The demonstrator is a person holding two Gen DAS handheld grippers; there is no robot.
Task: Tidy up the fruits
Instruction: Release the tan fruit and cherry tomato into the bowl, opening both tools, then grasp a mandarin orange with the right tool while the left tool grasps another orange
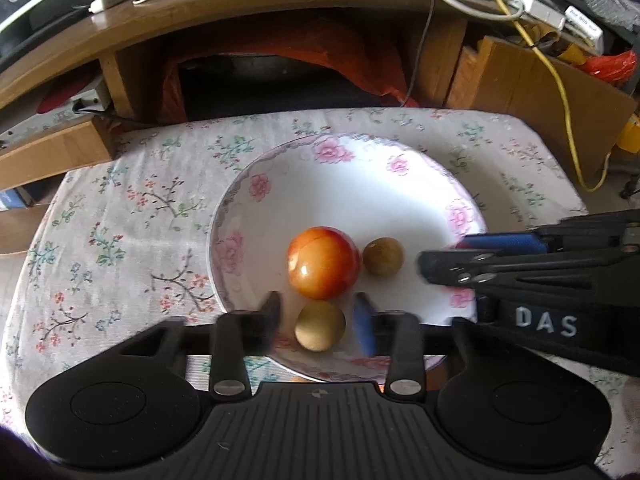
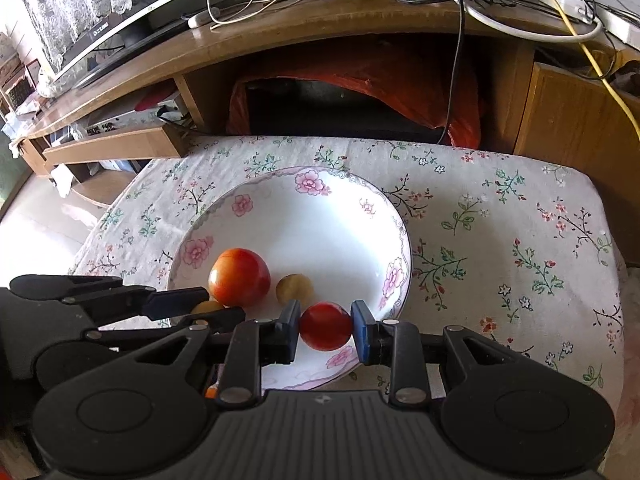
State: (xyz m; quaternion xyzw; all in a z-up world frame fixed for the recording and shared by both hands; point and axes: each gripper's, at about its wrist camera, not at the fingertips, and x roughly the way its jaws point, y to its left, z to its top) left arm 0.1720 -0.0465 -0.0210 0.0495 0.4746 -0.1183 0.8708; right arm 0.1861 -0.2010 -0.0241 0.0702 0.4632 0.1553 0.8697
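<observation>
Floral cloth is covering the surface [image 2: 500, 240] where the right claw [image 2: 325, 327] is clamping a small red round fruit [image 2: 325, 326] above the near rim of the white flowered plate [image 2: 340, 216], while the left claw [image 1: 318, 320] is standing apart around a pale yellow round fruit [image 1: 320, 326] just below the large orange-red fruit [image 1: 323, 262].

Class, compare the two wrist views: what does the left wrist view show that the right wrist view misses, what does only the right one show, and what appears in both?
Only the left wrist view shows the pale yellow fruit whole, lying between the left tongs, which stand open around it. Only the right wrist view shows the small red fruit gripped by the right tongs. Both show the floral plate, the large orange-red fruit, the brownish fruit and the flowered tablecloth.
</observation>
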